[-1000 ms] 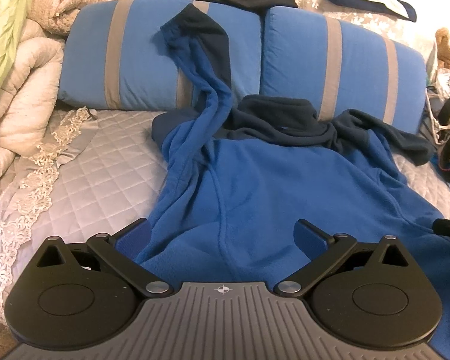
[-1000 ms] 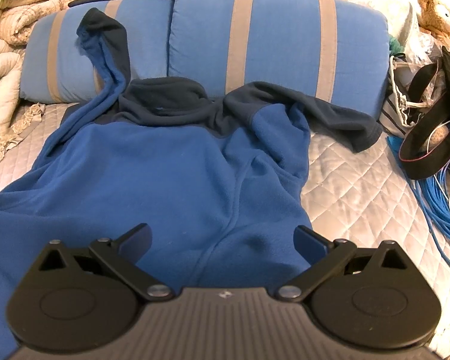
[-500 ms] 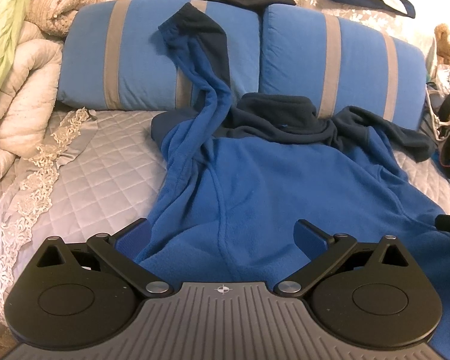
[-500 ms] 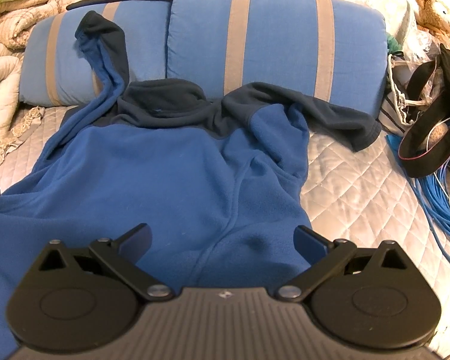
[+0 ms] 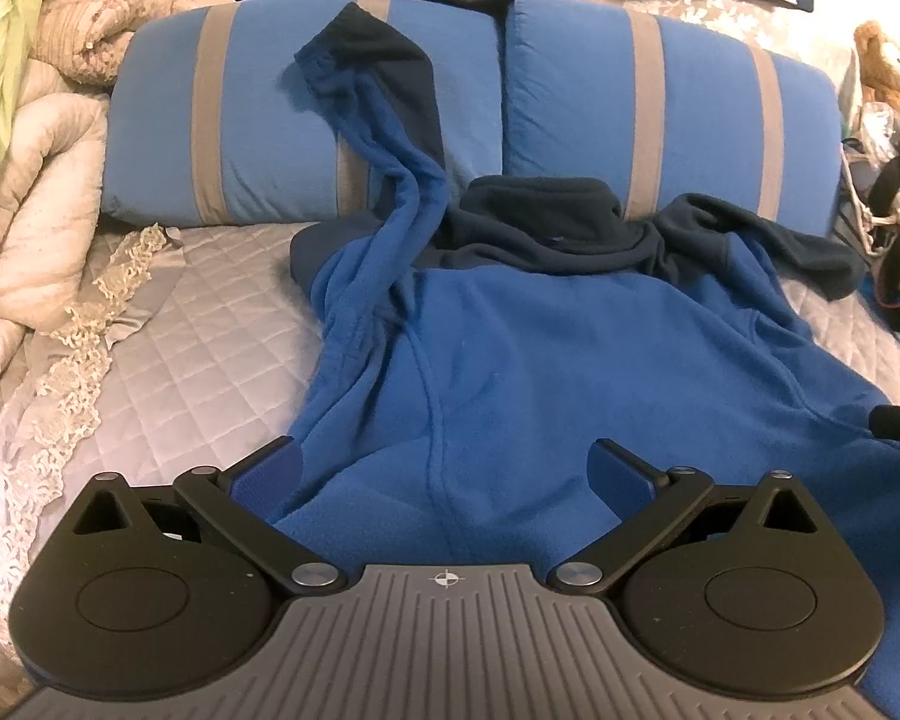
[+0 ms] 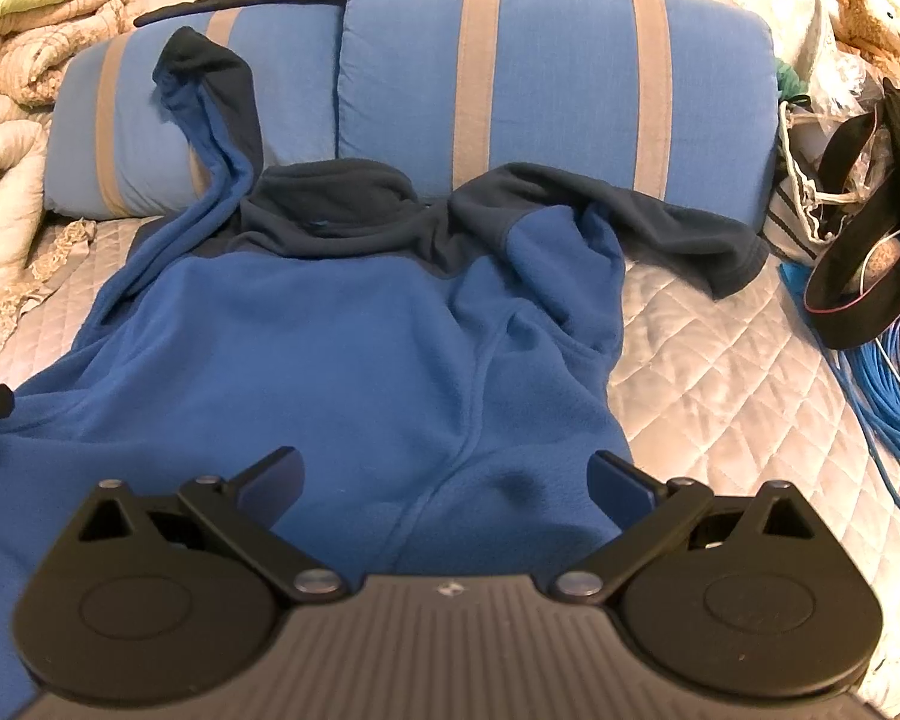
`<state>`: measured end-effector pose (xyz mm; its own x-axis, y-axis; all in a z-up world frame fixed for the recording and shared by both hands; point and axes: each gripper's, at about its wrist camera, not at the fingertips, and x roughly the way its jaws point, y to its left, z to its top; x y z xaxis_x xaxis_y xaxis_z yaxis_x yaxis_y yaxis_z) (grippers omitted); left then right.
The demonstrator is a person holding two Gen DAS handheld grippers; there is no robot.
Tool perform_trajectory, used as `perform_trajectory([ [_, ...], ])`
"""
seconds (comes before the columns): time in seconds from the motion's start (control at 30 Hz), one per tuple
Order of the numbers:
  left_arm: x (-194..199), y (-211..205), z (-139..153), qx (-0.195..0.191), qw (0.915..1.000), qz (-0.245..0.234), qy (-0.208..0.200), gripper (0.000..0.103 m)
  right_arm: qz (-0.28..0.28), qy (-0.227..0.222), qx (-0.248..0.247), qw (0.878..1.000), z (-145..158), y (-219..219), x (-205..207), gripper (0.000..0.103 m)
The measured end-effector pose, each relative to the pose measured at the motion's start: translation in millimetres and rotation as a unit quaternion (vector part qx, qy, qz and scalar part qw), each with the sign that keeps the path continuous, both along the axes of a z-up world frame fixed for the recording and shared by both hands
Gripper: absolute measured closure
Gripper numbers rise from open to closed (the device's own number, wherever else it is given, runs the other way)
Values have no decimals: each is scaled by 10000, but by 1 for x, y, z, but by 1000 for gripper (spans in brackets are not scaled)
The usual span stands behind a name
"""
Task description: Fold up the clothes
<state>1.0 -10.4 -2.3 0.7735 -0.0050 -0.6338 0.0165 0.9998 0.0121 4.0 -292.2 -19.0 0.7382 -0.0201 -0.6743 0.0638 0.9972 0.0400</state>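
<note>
Blue fleece [image 5: 540, 360], hem hidden behind both claws

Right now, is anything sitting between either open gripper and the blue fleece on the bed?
Nothing visible does. The left gripper and the right gripper are both open directly over the blue fleece, with only fabric between the fingers. The blue cable and black bag lie off to the right, clear of the fleece.

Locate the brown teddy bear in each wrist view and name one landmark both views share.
Left wrist view: the brown plush teddy bear sits at the upper right edge, beyond the pillows.
Right wrist view: the bear is in the top right corner.
Shared landmark: the blue fleece jacket's dark navy collar.
</note>
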Motion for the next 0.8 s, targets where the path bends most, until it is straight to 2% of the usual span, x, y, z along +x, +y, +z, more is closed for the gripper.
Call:
perform_trajectory([
  [0.27,-3,4,1,-231,9995,-200,-78,0,24,46,31,10000,-2,0,1,1],
  [0.47,-15,14,6,-695,9953,-492,-460,0,76,11,191,9998,-1,-3,-2,1],
  [0.63,-41,40,17,-1373,9806,-854,-1109,0,234,-607,414,9970,15,-18,-30,1],
  [0.8,-51,62,26,-1477,9813,-832,-908,0,293,-1272,-111,9914,34,-37,-62,0],
])
